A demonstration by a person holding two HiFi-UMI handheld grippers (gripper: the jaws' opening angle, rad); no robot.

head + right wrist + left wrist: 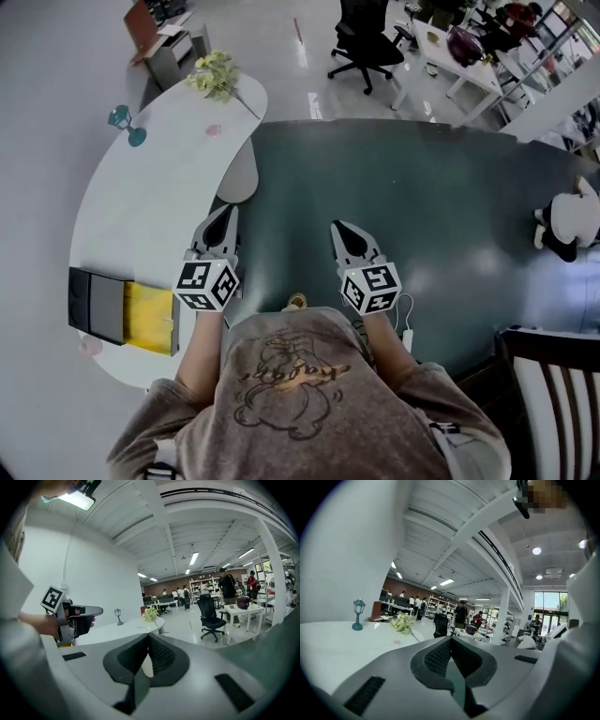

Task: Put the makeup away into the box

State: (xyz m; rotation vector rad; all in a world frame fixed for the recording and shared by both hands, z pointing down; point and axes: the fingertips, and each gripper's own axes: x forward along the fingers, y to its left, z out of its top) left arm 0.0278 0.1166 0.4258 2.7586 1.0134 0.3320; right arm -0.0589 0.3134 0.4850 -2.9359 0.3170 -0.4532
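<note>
In the head view both grippers are held close to the person's chest, over the near edge of a dark green table (pixel 441 216). The left gripper (pixel 223 221) and the right gripper (pixel 343 232) point away from the body, jaws together and nothing between them. The left gripper view shows its jaws (pixel 451 641) meeting with no gap, and so do the right gripper's own jaws (pixel 147 638). The left gripper (pixel 77 616) also shows in the right gripper view, in a hand. A flat black and yellow box (pixel 122 309) lies on the white curved table (pixel 141 206) at the left. I see no makeup that I can name.
On the white table stand a bunch of pale flowers (pixel 214 73) and a small teal lamp (pixel 127 125), with a small pink spot (pixel 213 129) between them. A white and dark object (pixel 570 223) sits at the green table's right edge. A striped chair back (pixel 553 394) stands near right, an office chair (pixel 367 42) beyond.
</note>
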